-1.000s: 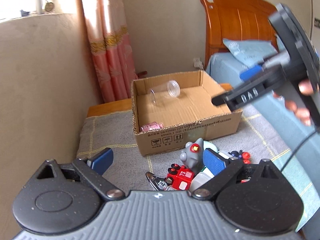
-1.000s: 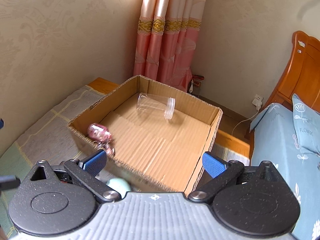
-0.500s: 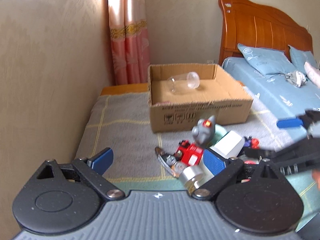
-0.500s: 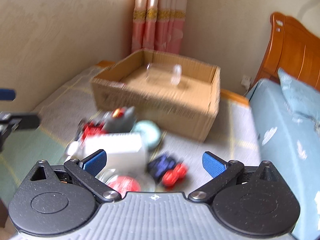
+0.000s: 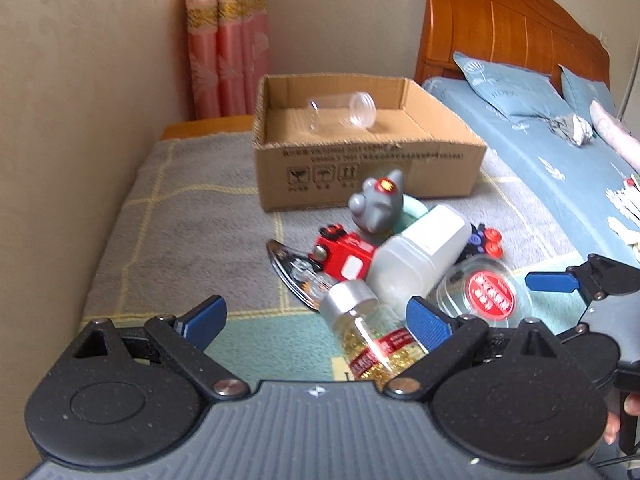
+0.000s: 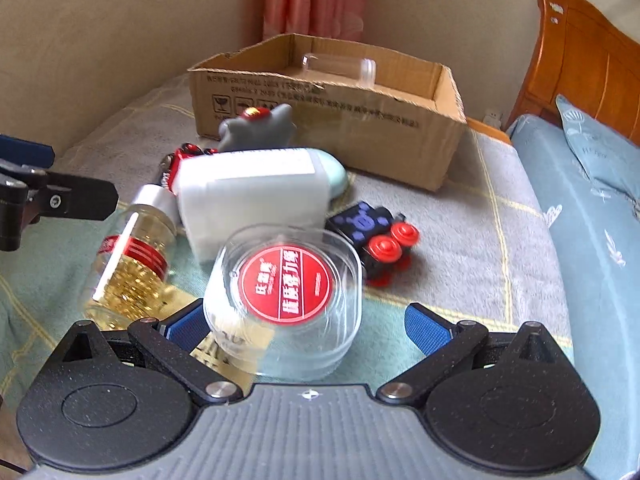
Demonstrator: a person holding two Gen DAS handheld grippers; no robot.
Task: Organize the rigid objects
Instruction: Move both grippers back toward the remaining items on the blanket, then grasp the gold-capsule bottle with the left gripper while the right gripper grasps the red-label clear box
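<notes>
Beige walls, a pink curtain (image 5: 226,40) and a wooden headboard (image 5: 508,20) closed in a low surface covered by a grey and green checked blanket (image 5: 192,232), beside a bed with blue bedding (image 5: 560,152). At the far end of the blanket stood an open cardboard box (image 5: 368,172), and a clear plastic jar (image 5: 340,114) lay on its side inside it. In front of the box lay a heap of things: a grey toy figure (image 5: 378,202) with a red spot, a red toy vehicle (image 5: 344,252), a white plastic bottle (image 5: 420,256) on its side, a dark blue toy with red wheels (image 6: 376,232), a silver-capped glass jar of golden contents (image 5: 368,336), and a clear round container with a red label (image 6: 284,280).

The left gripper (image 5: 316,320) hung wide open over the near edge of the heap, holding nothing; the glass jar lay just ahead of its right finger. The right gripper (image 6: 304,324) was also spread wide and empty, with the red-labelled container lying between its blue pads (image 6: 426,326); whether the left pad touched the container could not be told.
</notes>
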